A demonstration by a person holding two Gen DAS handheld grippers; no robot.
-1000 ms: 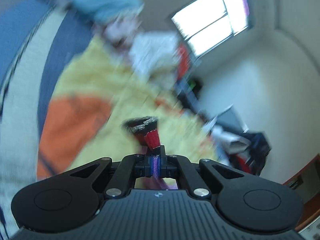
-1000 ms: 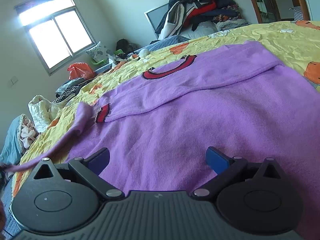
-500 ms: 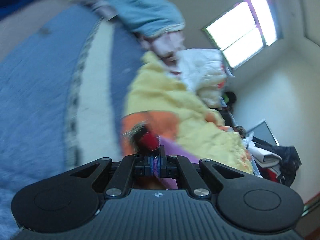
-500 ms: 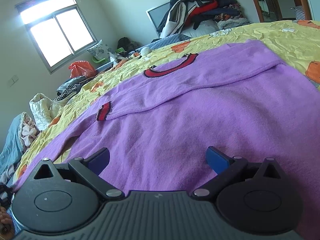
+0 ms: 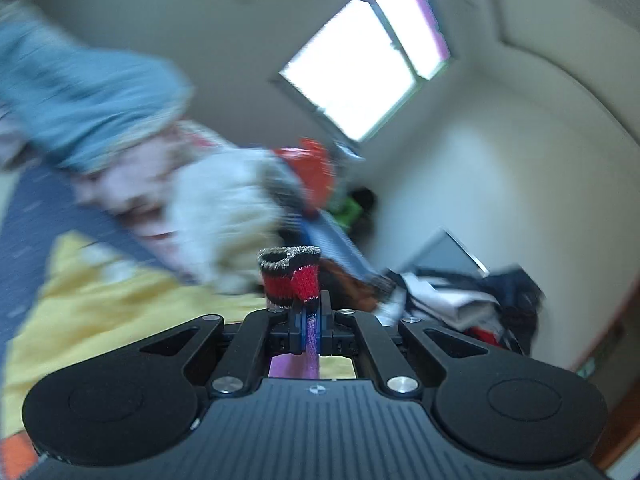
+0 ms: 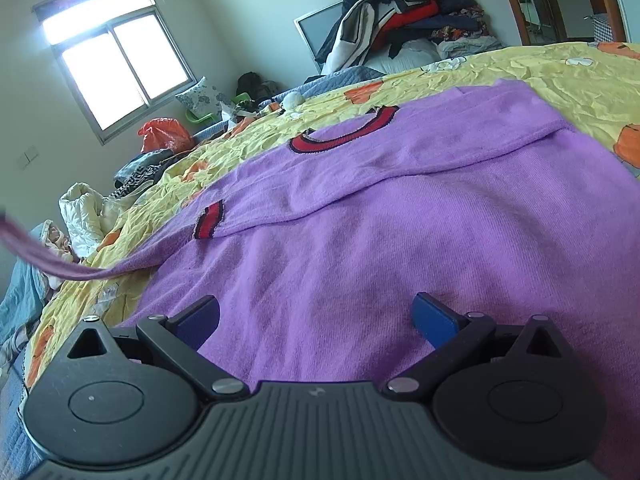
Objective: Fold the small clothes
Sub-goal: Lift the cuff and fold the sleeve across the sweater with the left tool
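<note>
My left gripper (image 5: 310, 322) is clamped tight on the sleeve (image 6: 132, 262) just behind its red-and-black cuff (image 5: 290, 276), which stands up past the fingertips. That sleeve is lifted clear of the bed (image 6: 568, 76), a purple strip running off toward the bed's left edge. My right gripper (image 6: 316, 316) has its jaws wide apart, low over the purple sweater (image 6: 400, 232); I can't tell if the blue pads (image 6: 434, 316) actually press the knit. To fold this well, I'd carry the cuff back across the body, keeping the sleeve taut and flat, and lay it alongside the other sleeve (image 6: 320, 176), already folded over the chest. The right side should pin the body so nothing drags. The sweater lies spread on the yellow sheet, its body directly under and ahead of my right gripper, neckline (image 6: 344, 134) toward the far side.
</note>
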